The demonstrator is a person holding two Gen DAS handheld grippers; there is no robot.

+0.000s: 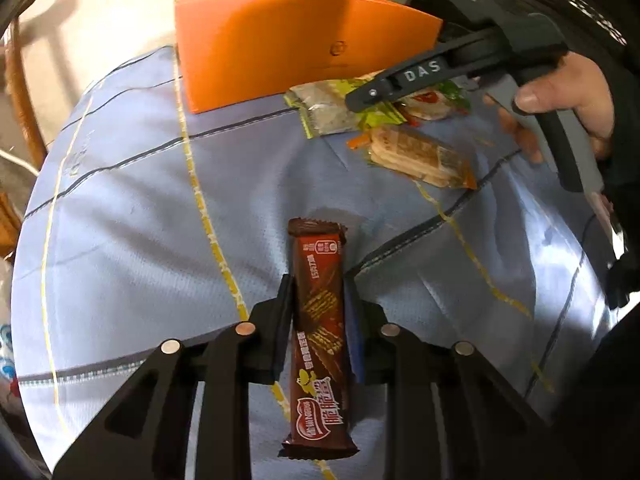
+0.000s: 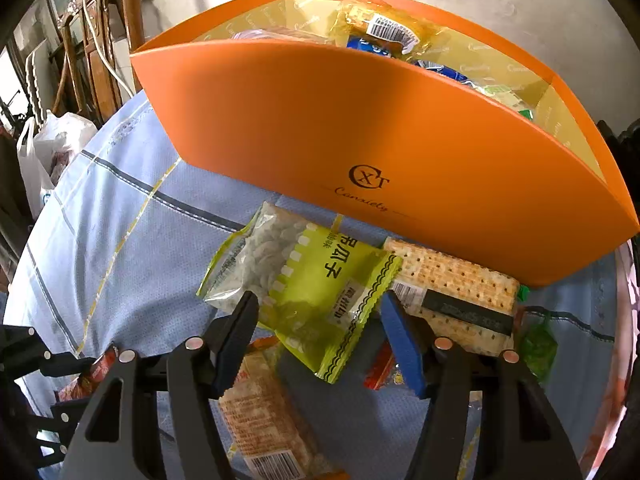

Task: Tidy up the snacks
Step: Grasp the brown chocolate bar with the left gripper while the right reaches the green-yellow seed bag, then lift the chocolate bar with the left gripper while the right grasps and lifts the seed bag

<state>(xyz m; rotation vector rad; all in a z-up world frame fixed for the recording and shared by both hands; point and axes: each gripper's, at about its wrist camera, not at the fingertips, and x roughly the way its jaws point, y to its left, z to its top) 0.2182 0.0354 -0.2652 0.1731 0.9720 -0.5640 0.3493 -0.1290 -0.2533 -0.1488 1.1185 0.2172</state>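
Counter under pale blue checked cloth [image 2: 132,240], creased. Orange box [image 2: 360,136] stands on cloth at far side. Just before it lie green seed packet [image 2: 316,280], cracker pack [image 2: 452,280], orange-edged biscuit pack [image 1: 416,156], overlapping in places.

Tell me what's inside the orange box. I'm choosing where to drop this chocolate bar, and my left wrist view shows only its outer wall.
Observer: The right wrist view looks over the rim. The orange box already holds several packets, with a yellow barcoded packet on top.
Operator: What is the right gripper working on?
Observer: A green seed packet sits between the fingers of the right gripper, overlapping a cracker pack beside the box wall.
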